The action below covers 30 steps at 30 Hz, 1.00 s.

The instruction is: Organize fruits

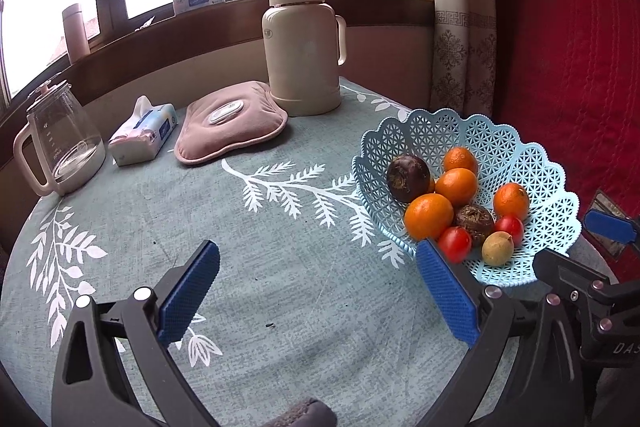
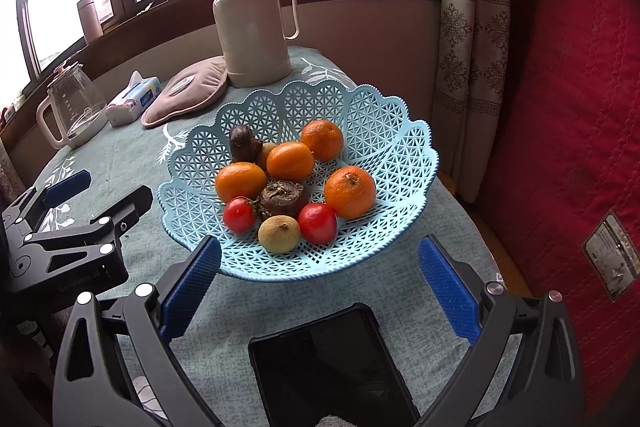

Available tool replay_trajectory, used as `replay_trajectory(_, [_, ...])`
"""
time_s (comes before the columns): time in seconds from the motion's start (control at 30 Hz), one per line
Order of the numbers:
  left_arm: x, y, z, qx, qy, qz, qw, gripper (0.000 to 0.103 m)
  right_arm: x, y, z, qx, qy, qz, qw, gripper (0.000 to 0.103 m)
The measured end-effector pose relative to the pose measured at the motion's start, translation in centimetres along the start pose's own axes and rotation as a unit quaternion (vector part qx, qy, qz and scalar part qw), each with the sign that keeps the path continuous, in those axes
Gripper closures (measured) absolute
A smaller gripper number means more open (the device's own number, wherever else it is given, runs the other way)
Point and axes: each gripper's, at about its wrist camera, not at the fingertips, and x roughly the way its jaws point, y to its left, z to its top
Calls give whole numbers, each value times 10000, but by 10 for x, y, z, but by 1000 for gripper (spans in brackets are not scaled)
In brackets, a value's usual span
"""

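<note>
Fruit all in the blue basket point(image 2: 384, 131) on the table point(image 1: 280, 307): four oranges point(image 2: 349, 191), two tomatoes point(image 2: 317, 222), two dark brown fruits point(image 2: 281, 200), one yellowish one point(image 2: 279, 234). None loose on the cloth. Left gripper point(image 1: 318, 293) and right gripper point(image 2: 318, 287) both wide open, empty, short of the rim. Fits fruit just gathered or fruit about to be sorted out. Any reach best made from above, clear of the lattice wall. Another pale fruit half hidden behind the oranges; basket's near rim cut off by a left finger.
</note>
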Motion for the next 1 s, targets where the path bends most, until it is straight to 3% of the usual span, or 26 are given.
replay_trajectory(0.63, [4, -2, -2, 89, 79, 78, 9999, 5, 0, 1, -2, -44, 25, -3, 10000, 3])
replay_trajectory(1.0, [3, -4, -3, 120, 84, 51, 9999, 5, -4, 11, -10, -389, 235, 83, 9989, 3])
